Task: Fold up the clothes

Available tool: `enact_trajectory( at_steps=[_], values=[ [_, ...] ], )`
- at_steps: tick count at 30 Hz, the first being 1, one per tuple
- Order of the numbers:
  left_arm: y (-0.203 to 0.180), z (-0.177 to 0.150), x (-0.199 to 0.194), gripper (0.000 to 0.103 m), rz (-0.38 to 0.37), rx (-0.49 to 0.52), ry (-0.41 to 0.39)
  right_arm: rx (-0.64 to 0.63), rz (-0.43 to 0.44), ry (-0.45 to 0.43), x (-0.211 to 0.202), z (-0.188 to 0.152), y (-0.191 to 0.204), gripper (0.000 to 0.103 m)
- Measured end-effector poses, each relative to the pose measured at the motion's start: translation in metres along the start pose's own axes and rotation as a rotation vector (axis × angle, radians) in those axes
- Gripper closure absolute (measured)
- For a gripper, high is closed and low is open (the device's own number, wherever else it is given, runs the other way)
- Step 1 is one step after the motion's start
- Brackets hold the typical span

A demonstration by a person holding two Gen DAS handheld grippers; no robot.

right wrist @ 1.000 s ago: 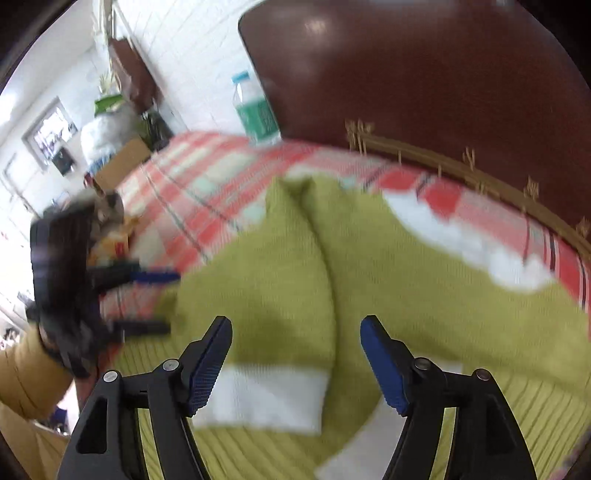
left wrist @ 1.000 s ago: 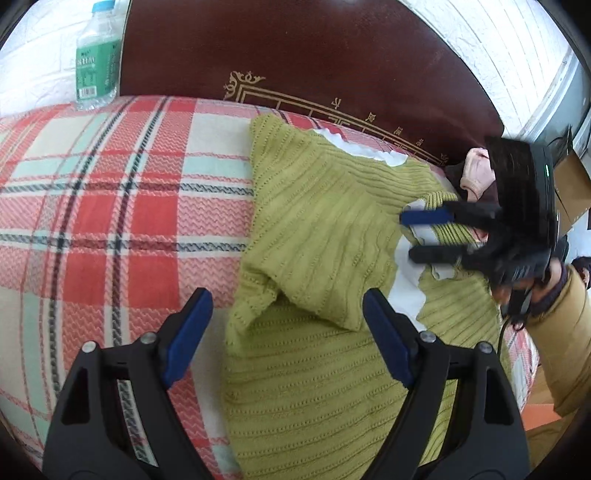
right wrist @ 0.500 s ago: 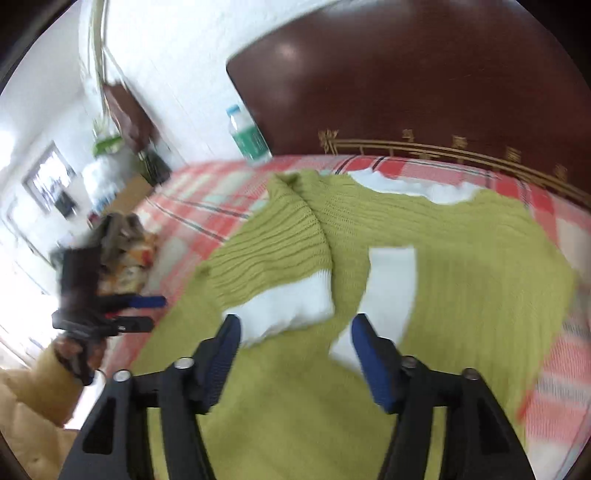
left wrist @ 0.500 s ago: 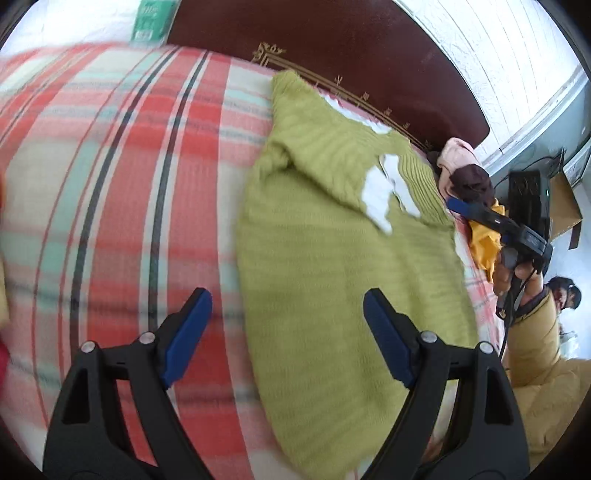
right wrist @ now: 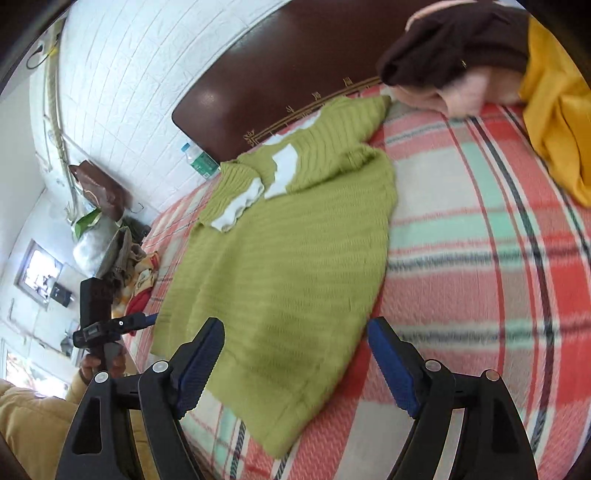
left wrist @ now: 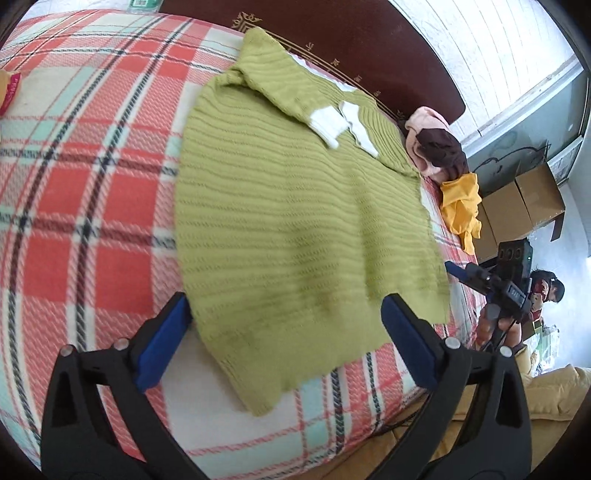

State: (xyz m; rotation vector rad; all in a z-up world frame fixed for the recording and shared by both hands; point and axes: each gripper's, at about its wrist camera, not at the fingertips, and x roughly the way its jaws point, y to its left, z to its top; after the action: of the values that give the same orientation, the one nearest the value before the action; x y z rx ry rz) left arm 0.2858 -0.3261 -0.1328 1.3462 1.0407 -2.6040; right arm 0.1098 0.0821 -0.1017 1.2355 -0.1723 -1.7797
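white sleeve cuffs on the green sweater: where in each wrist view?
Left wrist: white cuffs upper centre, on the green sweater.
Right wrist: white cuffs upper left of centre, same sweater.
Shared landmark: dark headboard behind the collar.

Green knit sweater flat on bed — white-cuffed sleeves folded in

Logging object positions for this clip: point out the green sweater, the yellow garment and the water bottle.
green sweater [left wrist: 295, 229], left wrist view, middle of its body.
yellow garment [left wrist: 461, 206], left wrist view, middle of the crumpled cloth at the bed's edge.
water bottle [right wrist: 199, 162], right wrist view, its green label.
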Motion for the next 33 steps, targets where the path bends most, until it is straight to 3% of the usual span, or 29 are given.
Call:
enact_trajectory(
  at_steps=[6, 10, 12, 13, 17, 18, 21, 23, 26, 30, 31, 33],
  values=[
    [-0.008, -0.008, 0.006, 0.001, -0.101, -0.055, 0.014, -0.030, 0.025, 0.030, 0.013, -0.019, 0.009, 0.017],
    [-0.005, -0.005, 0.013, 0.001, -0.204, -0.122, 0.019, -0.045, 0.105, 0.045, 0.021, -0.027, 0.019, 0.017],
    [-0.004, -0.003, 0.017, 0.001, -0.236, -0.154, 0.013, -0.059, 0.103, 0.040, 0.024, -0.030, 0.023, 0.016],
    [-0.003, -0.002, 0.018, 0.006, -0.240, -0.170, 0.014, -0.060, 0.107, 0.036, 0.025, -0.030, 0.024, 0.016],
    [0.005, -0.002, 0.025, 0.050, -0.240, -0.224, 0.028, -0.039, 0.126, 0.008, 0.023, -0.033, 0.021, 0.019],
    [0.008, -0.002, 0.025, 0.052, -0.246, -0.239, 0.028, -0.038, 0.121, -0.002, 0.022, -0.035, 0.020, 0.022],
    [0.018, -0.004, 0.027, 0.050, -0.266, -0.284, 0.029, -0.035, 0.097, -0.021, 0.020, -0.040, 0.021, 0.028],
    [0.020, -0.004, 0.028, 0.042, -0.303, -0.297, 0.027, -0.041, 0.082, -0.029, 0.022, -0.041, 0.021, 0.029],
    [0.011, -0.003, 0.030, 0.031, -0.301, -0.268, 0.021, -0.054, 0.077, -0.041, 0.024, -0.042, 0.024, 0.024],
    [-0.003, 0.000, 0.034, 0.029, -0.250, -0.216, 0.011, -0.083, 0.054, -0.045, 0.028, -0.044, 0.032, 0.013],
    [-0.004, 0.000, 0.035, 0.036, -0.239, -0.210, 0.008, -0.089, 0.047, -0.045, 0.029, -0.045, 0.034, 0.013],
    [-0.001, 0.001, 0.038, 0.058, -0.214, -0.222, 0.018, -0.096, 0.026, -0.044, 0.031, -0.045, 0.036, 0.012]
  ],
)
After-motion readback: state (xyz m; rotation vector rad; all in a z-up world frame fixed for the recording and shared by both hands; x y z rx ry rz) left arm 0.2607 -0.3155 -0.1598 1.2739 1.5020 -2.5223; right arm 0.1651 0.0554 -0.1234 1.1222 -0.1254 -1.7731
